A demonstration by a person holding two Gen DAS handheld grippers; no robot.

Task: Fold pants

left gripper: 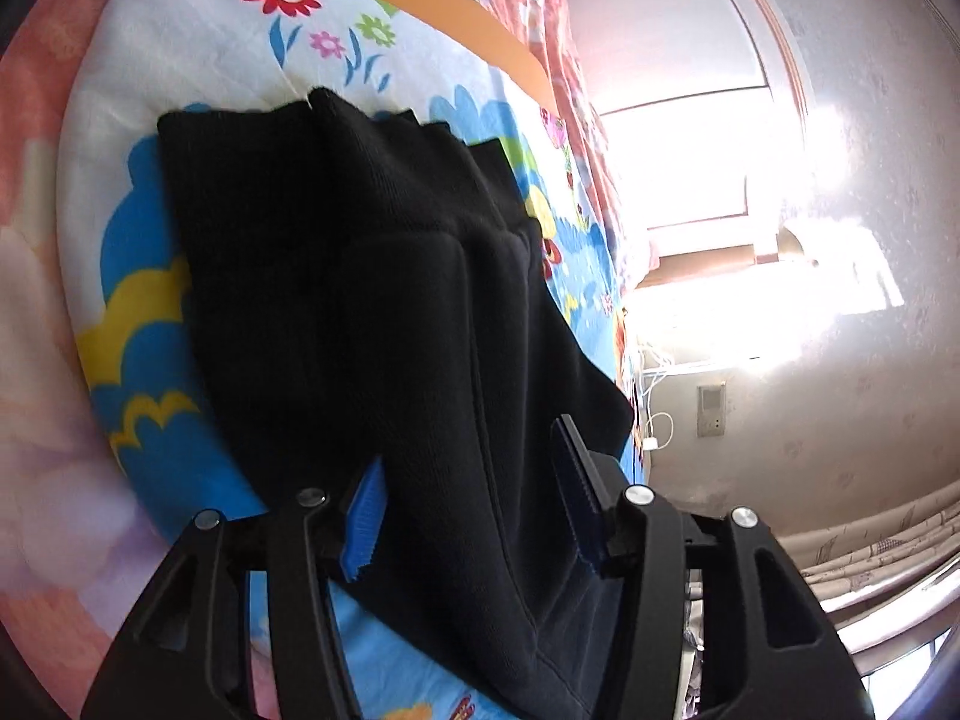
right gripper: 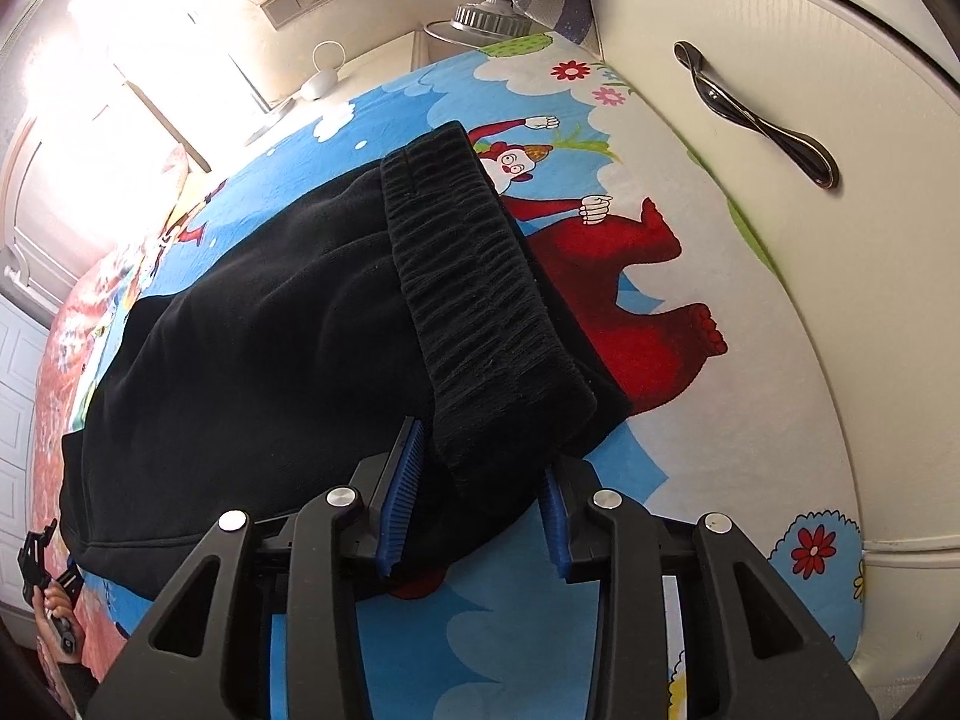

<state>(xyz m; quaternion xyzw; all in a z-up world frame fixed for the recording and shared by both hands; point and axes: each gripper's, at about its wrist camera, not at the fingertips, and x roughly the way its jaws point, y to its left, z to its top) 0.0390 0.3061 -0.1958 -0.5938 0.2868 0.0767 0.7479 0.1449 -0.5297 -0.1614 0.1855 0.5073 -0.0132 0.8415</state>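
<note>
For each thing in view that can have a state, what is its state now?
black pants: folded over, lying on the cartoon sheet.
waistband: on top, between the right pads.
left hand-held gripper: open over the pants.
right hand-held gripper: open around the waistband end.
cabinet door: closed.

No readable text, label or number anywhere.

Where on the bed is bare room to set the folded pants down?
Free: cartoon sheet between the black pants and the white cabinet door, and the flowered patch beyond the leg ends. Crowded: the middle, under the pants and both grippers.
</note>
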